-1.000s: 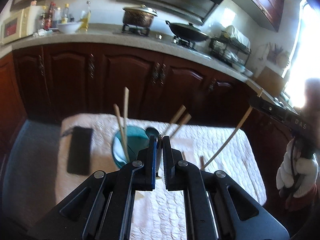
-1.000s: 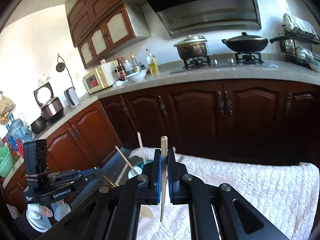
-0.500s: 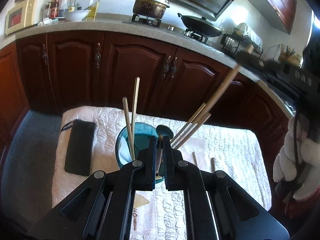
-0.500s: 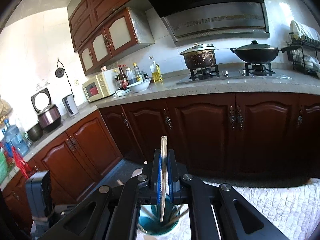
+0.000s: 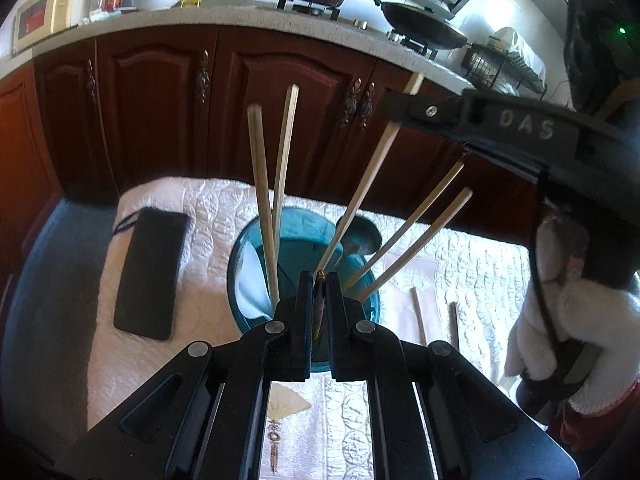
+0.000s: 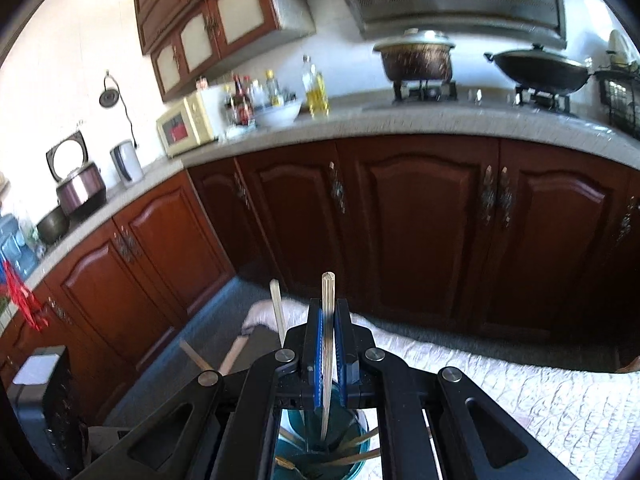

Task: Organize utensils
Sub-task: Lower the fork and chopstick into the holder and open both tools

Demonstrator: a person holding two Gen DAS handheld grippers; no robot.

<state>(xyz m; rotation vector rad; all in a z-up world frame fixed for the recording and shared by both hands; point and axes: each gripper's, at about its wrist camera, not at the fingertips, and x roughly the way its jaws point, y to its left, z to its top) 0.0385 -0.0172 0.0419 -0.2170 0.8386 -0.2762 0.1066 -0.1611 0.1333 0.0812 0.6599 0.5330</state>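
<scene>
The right gripper clamps a stiff, light chopstick mid-shaft, its tip over the teal cup. The left gripper pinches a spoon by its slippery handle above the cup; two chopsticks lie on the white cloth.

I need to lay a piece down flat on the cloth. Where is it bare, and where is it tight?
Bare: the white cloth between the black phone and the teal cup, and the near strip by the fan print. Tight: over the cup, where chopsticks fan out, and right of it, where two sticks lie.
</scene>
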